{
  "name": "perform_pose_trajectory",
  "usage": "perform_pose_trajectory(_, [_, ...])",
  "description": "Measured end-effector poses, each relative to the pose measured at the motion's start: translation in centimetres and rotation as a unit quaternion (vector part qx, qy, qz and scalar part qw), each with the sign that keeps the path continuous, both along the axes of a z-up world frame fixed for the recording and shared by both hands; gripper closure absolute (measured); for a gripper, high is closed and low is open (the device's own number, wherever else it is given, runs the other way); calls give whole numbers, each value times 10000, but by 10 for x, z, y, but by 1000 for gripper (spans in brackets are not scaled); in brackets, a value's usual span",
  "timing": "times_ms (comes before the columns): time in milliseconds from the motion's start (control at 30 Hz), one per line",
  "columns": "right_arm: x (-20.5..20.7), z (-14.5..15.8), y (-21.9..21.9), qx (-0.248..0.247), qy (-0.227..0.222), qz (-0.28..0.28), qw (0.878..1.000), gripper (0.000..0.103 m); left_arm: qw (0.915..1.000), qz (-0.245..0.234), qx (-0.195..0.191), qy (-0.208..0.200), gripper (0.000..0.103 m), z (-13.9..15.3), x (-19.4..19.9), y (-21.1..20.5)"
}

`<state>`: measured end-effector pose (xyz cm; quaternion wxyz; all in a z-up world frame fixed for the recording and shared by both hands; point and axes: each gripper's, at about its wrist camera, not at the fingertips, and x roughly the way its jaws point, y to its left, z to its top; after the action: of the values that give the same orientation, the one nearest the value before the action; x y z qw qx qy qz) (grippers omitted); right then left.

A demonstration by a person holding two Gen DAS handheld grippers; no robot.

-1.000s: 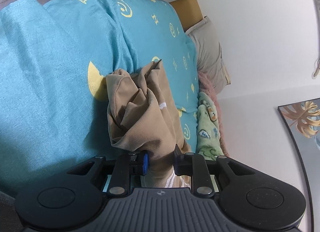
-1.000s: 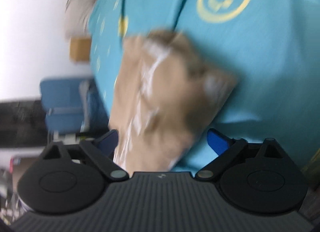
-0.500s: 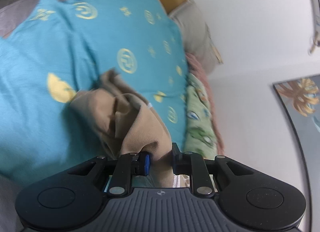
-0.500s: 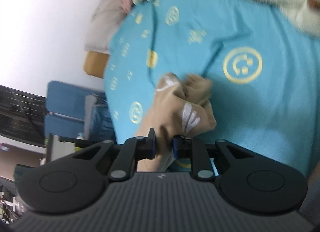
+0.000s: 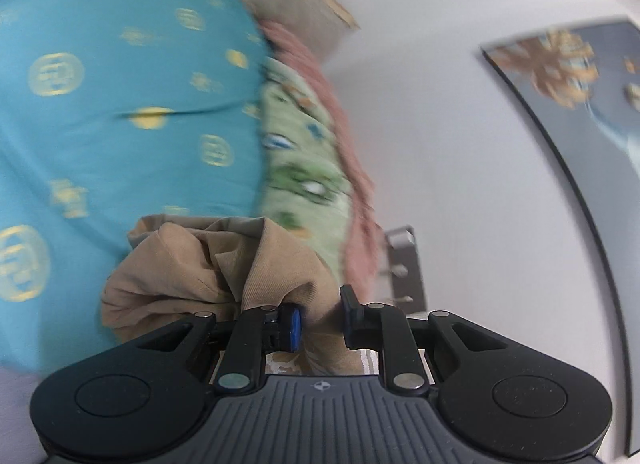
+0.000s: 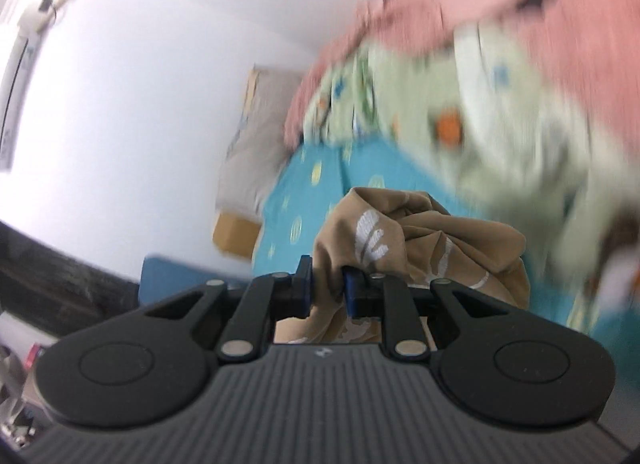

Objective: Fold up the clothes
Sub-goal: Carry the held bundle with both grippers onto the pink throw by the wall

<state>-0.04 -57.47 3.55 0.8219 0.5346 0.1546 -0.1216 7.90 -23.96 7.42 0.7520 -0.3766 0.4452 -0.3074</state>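
Both tongs are gripping a bunched tan garment (image 5: 208, 268): the left tongs (image 5: 318, 318) are pinching one fold, the right tongs (image 6: 326, 288) another. A teal bedspread (image 5: 120, 112) is lying beyond them.

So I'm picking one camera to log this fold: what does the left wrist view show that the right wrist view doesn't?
Only the left wrist view shows the left gripper clamping the tan garment, and a metal bracket on the wall.

Only the right wrist view shows the right gripper shut on the same garment, its white print, a wall-mounted air conditioner and blue furniture.

Both show the teal bedspread and the green blanket.
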Motion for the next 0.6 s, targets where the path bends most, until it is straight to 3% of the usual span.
perform_pose_trajectory(133, [-3,33,-61,-203,-203,-337,9990,85,9986,-363,-221,-309,83,38,39,-110])
perform_pose_trajectory(233, [-3,63,-110,-750,-354,-723,9939,85,9939,-655,-517,-720,83,59,58,-189])
perform_pose_trajectory(300, [-4,79,-140,-1160,-360,-979,9878,85,9889,-871,-377,-1144,83,62,62,-237])
perform_pose_trajectory(367, [-7,70,-159,-1394,-114,-1143,9835,85,9871,-1031,-252,-1198,83,39,59,-269])
perform_pose_trajectory(433, [-16,39,-165,-1352,210,-1117,9843,85,9860,-1198,-124,-1155,83,7,55,-293])
perform_pose_trajectory(533, [-32,-15,-171,-1198,724,-1009,9850,85,9820,-1532,332,-1052,83,-54,41,-301])
perform_pose_trajectory(600, [-42,-50,-175,-1094,1066,-936,9838,85,9806,-1697,576,-790,83,-93,27,-284])
